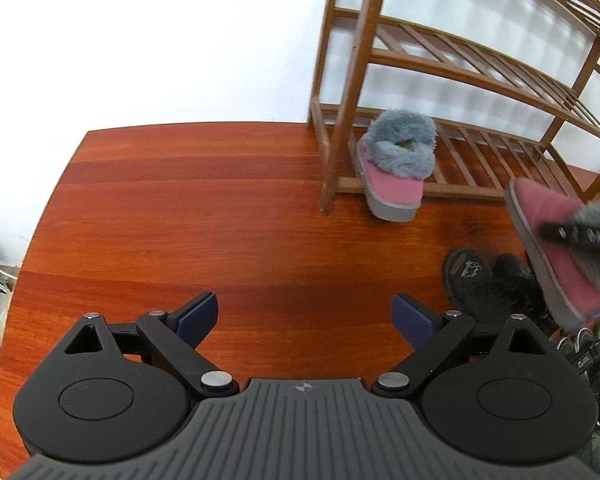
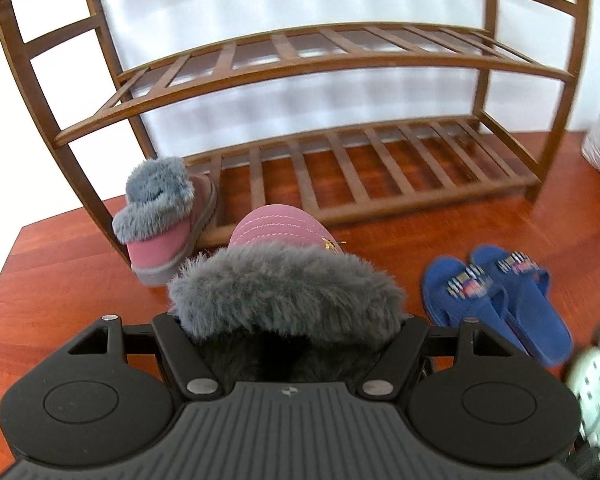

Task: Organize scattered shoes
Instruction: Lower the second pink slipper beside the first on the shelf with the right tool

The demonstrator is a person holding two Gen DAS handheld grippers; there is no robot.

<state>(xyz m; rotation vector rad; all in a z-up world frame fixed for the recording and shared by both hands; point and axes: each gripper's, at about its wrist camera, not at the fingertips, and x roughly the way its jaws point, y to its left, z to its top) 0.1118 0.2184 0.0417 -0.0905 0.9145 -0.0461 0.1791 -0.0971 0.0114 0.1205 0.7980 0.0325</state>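
Right claw (image 2: pixel 288 320) gripping pink furry slipper (image 2: pixel 276 236), no legible branding

Pink slippers (image 2: pixel 278 226) with grey fur, blue sandals (image 2: pixel 500 300), brown rack (image 2: pixel 312 64)

A reddish wooden tabletop (image 2: pixel 380 240) carries a brown slatted shoe rack (image 2: pixel 340 64) standing against a white wall. One pink slipper with grey fur (image 2: pixel 164 216) rests at the rack's left end, partly on its lowest shelf. A pair of blue slippers (image 2: pixel 496 296) lies on the tabletop before the rack, and black shoes (image 1: pixel 480 284) sit nearby.
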